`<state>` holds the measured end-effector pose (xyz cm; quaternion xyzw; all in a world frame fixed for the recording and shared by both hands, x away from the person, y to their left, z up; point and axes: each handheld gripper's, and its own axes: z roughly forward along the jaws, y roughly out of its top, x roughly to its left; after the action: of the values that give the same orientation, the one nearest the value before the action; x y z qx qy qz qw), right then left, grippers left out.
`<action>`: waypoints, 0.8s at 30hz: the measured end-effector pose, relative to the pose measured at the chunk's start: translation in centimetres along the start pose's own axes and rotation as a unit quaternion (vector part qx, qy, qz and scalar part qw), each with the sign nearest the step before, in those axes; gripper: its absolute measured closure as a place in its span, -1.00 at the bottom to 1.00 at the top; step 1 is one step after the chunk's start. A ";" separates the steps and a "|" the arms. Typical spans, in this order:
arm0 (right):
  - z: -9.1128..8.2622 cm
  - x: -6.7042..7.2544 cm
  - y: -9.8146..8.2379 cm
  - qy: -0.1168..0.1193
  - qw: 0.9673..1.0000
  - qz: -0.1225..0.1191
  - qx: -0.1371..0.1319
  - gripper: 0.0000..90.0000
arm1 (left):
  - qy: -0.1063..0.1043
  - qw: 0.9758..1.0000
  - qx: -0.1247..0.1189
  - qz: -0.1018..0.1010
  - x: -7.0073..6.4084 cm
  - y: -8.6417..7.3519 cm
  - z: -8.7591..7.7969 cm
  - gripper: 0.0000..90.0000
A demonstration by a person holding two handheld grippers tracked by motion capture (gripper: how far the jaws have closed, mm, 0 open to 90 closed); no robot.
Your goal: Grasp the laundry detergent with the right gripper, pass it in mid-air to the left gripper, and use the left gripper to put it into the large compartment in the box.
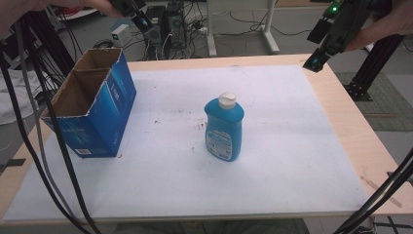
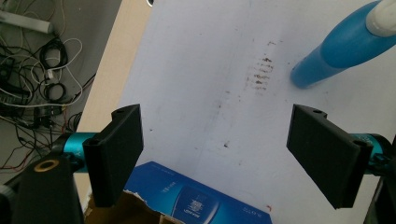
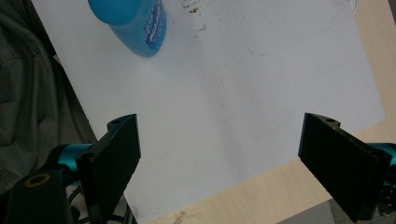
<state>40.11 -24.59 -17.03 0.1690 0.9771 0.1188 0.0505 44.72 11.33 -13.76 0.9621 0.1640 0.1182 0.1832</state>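
The bottle (image 1: 224,129) stands upright on the bench (image 1: 292,146); probably smooth, stiff plastic, best gripped across its flat body. Both claws, left (image 2: 215,154) and right (image 3: 219,161), gape empty.

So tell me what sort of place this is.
Probably a lab or workshop set up for recording. A wooden table covered by a white sheet holds just a blue bottle and an open cardboard box, with tangled cables and equipment on the floor behind.
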 end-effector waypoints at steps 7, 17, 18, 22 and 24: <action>-0.1 -0.1 -0.3 0.000 1.000 0.008 -0.010 -0.72 | -0.003 1.000 0.008 0.000 0.2 -0.3 0.2 -0.58; -0.1 0.2 -0.7 -0.002 0.999 0.016 -0.040 -0.72 | -0.005 1.000 0.010 0.004 0.3 -0.8 0.1 -0.58; -0.1 0.3 -0.7 -0.004 0.999 0.015 -0.044 -0.72 | -0.005 1.000 0.009 0.003 0.3 -0.8 0.1 -0.58; 0.3 0.9 -1.0 -0.004 0.998 0.011 -0.067 -0.72 | -0.007 1.000 0.010 0.006 0.2 -0.8 0.1 -0.58; 0.7 1.2 -1.3 0.001 0.997 0.011 -0.079 -0.72 | -0.006 1.000 0.010 0.007 0.2 -0.8 0.1 -0.58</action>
<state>38.70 -25.18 -18.07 0.1747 0.9629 0.1962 0.0610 44.71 12.10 -14.14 0.9658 0.1570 0.1119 0.1735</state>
